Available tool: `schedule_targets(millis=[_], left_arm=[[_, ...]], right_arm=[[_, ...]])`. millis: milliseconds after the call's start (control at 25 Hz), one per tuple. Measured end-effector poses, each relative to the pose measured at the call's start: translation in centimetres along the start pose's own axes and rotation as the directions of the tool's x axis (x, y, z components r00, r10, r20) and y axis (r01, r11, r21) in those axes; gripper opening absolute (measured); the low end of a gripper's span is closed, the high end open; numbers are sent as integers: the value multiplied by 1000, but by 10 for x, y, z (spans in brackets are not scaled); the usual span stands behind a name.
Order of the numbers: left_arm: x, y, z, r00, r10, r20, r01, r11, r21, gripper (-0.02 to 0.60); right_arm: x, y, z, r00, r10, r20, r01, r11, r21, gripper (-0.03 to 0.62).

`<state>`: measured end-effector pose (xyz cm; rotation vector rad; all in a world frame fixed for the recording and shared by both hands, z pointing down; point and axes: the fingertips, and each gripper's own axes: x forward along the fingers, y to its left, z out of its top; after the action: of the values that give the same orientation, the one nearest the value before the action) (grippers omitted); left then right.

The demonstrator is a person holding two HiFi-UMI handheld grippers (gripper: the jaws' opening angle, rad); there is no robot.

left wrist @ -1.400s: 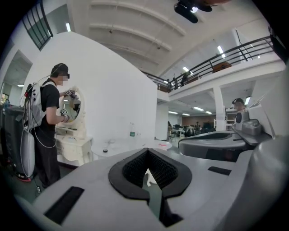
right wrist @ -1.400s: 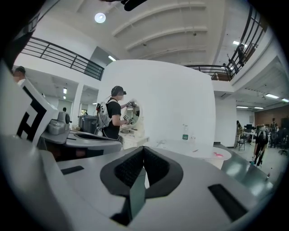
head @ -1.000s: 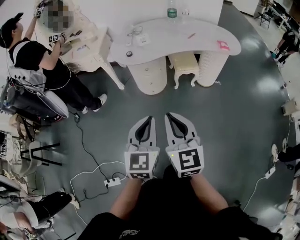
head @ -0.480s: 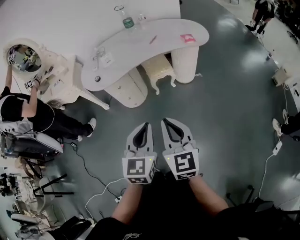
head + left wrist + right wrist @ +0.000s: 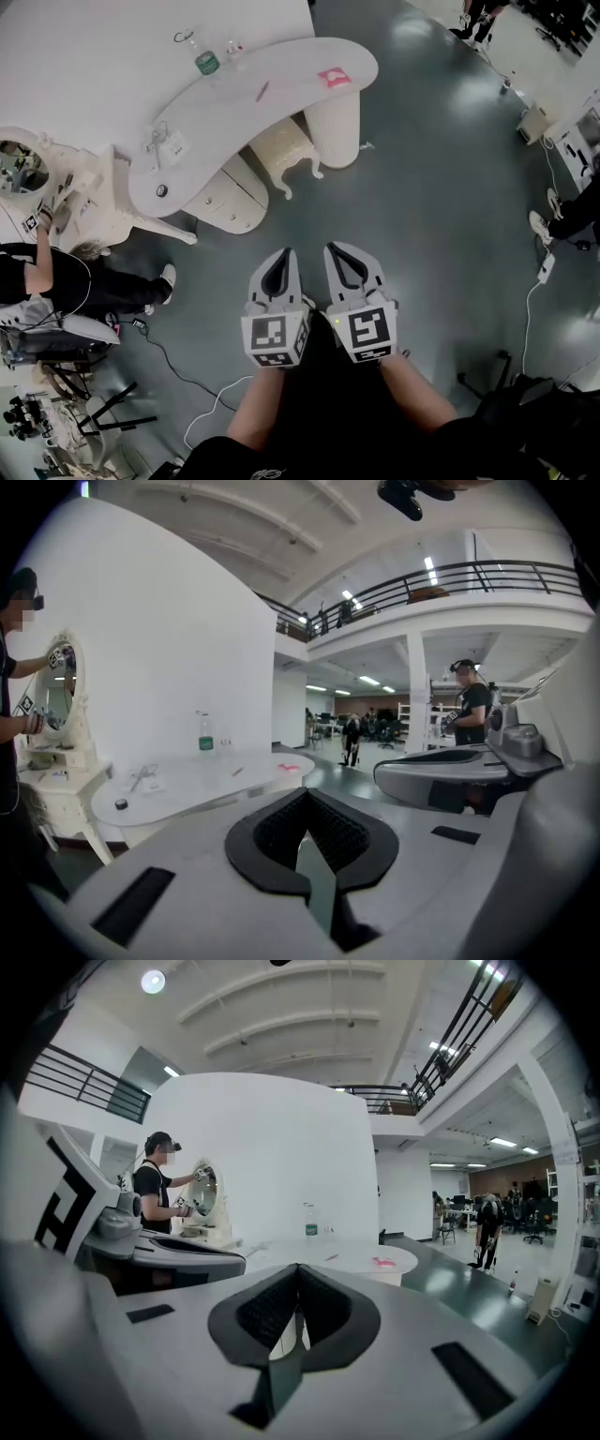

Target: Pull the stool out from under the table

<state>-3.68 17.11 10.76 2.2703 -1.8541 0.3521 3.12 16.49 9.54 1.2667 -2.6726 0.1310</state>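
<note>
Hovering side by side above the glossy grey floor [image 5: 431, 187], the left gripper [image 5: 284, 258] and right gripper [image 5: 339, 254] are both fully closed and empty, well apart from the cream cushioned stool [image 5: 284, 148] tucked under the white curved table [image 5: 281, 86].

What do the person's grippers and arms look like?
The left gripper and right gripper match: light grey shells tapering to the front, black ribbed pads lining a teardrop hollow. Each carries a white cube with black square markers at the back. No cables show on them. Forearms are bare; the clothing is black.
</note>
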Motion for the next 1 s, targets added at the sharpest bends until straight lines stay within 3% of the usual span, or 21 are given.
schedule_targets(millis=[240,640,1000], left_arm=[[41,42,17,1000,-12,25,13,1000,-10,6],[109,128,22,997,-71,-4,71,997,3,6],[153,163,10,989,-138,-53,138,990,-20,6]], right_arm=[[58,-15,20,999,-38,-2,37,995,-88,6],[172,-3,35,997,-40,-62,29,985,-172,6],[225,-7,24,989,-76,-126,59,989,-135,6]])
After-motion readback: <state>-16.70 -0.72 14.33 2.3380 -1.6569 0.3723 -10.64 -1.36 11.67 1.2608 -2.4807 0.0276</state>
